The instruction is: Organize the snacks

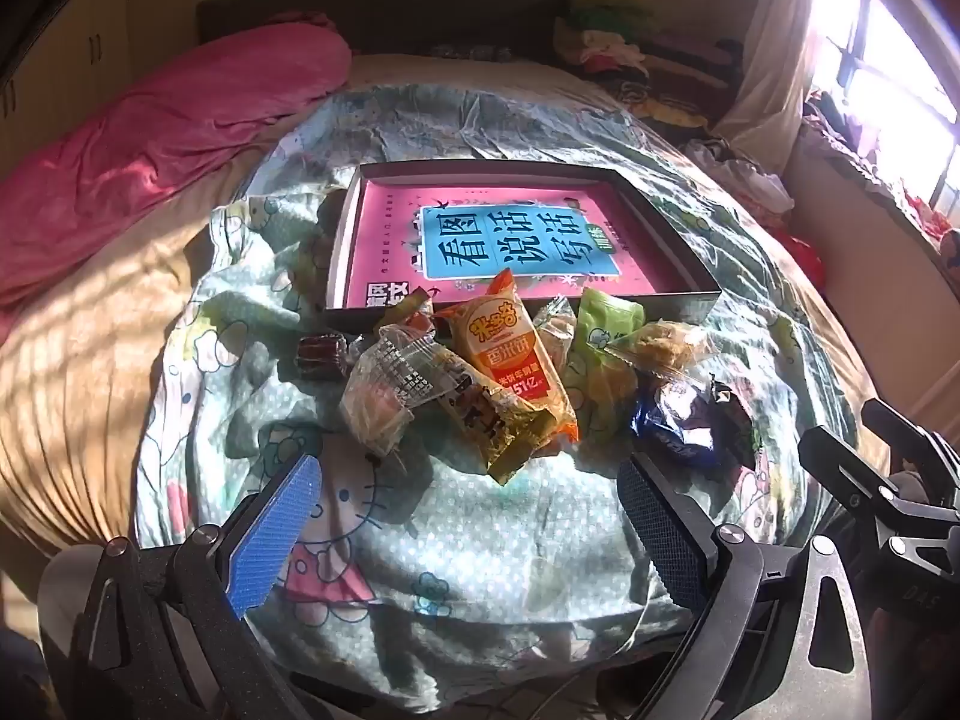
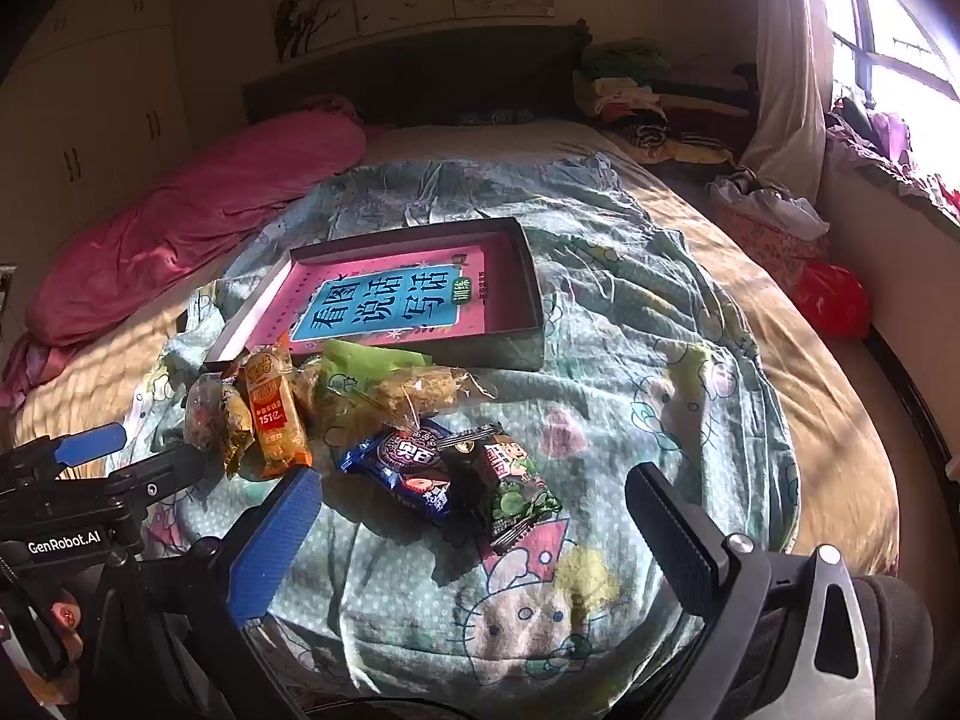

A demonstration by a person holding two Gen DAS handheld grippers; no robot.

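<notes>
Barely begun: snack packets (image 1: 480,372) heaped loose on the quilt (image 1: 456,540) just near of the shallow box (image 1: 672,252), none inside, left gripper (image 1: 468,516) and right gripper (image 2: 474,516) both gaping wide, empty.

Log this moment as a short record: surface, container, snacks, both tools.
surface: cartoon-print quilt on a bed
container: shallow dark box, a pink book lying inside
snacks: all outside the box, piled in front of it; orange rice-cracker pack, blue cookie pack, dark green-print pack
left tool: open, empty
right tool: open, empty
</notes>
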